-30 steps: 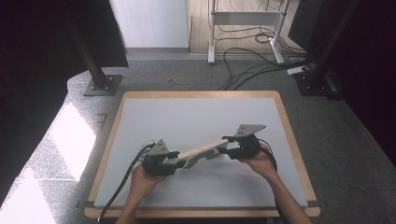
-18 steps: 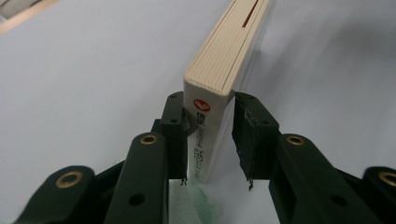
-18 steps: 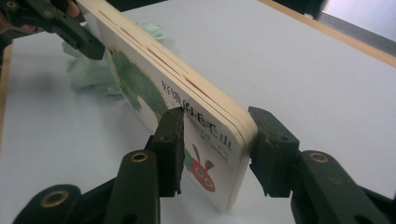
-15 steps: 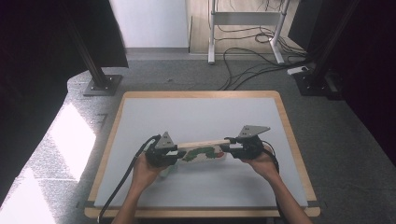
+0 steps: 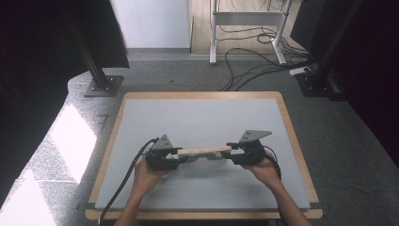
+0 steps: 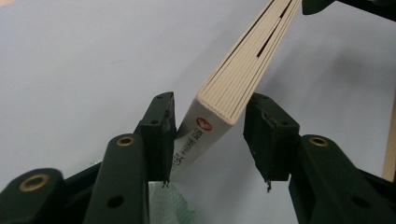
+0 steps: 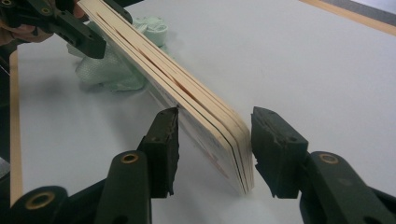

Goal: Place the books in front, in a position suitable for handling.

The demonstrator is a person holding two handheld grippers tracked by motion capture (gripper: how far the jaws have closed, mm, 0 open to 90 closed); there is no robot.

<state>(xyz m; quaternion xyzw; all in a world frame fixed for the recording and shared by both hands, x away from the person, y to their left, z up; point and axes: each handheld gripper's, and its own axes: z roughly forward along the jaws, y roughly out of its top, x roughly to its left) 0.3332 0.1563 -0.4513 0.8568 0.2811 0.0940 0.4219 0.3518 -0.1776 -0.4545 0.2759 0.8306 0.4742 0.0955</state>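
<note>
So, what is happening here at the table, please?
A person holds a gripper in each hand and works on a thin book over the grey table. The left gripper has one end of the book between its jaws, the right gripper the other end. Both pairs of jaws have just been opening, with small gaps beside the book. A pale green cloth lies underneath.

A book (image 5: 204, 151) spans between left tongs (image 5: 175, 157) and right tongs (image 5: 231, 151), over a cloth (image 7: 109, 70)

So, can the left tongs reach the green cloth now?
Probably not yet: the left tongs, whose jaws have just been opening, have the book between them, and the green cloth lies close below, under the book.
</note>
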